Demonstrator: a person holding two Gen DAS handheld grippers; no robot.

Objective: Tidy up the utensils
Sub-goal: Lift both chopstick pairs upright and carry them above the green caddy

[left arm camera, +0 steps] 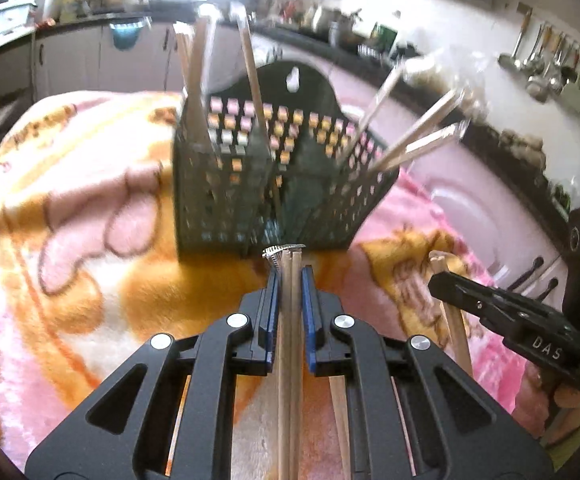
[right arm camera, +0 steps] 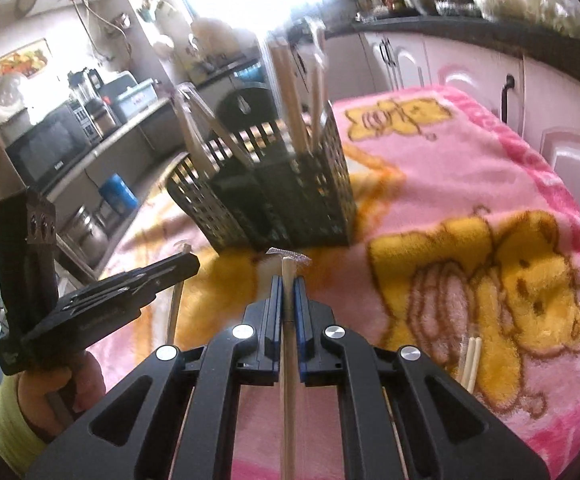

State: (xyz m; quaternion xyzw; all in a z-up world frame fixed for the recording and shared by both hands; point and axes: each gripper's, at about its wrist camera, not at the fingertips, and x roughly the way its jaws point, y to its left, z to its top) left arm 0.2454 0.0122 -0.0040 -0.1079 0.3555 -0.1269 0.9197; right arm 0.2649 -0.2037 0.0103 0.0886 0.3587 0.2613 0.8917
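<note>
1. Left gripper (left arm camera: pixel 290 276) is clamped on a wrapped pair of chopsticks (left arm camera: pixel 290 320), whose crimped wrapper end pokes out just past its fingertips and whose length runs back between the blue pads toward the camera.
2. Right gripper (right arm camera: pixel 288 284) is likewise pinched tight on its own wrapped chopsticks (right arm camera: pixel 288 344), held along the fingers the same way.
3. Ahead of both grippers, and a little above their tips in each view, stands the dark perforated utensil holder (left arm camera: pixel 226 184) on the pink cartoon blanket (left arm camera: pixel 70 240) that covers the table; several chopstick pairs already lean in its compartments.
4. My judgement: each held pair points nearly at the holder's base, so it must be raised and tipped upright before it can drop in.
5. Neither hand looks clearly nearer.
6. One loose pair (right arm camera: pixel 471 362) lies on the blanket at the right.
</note>
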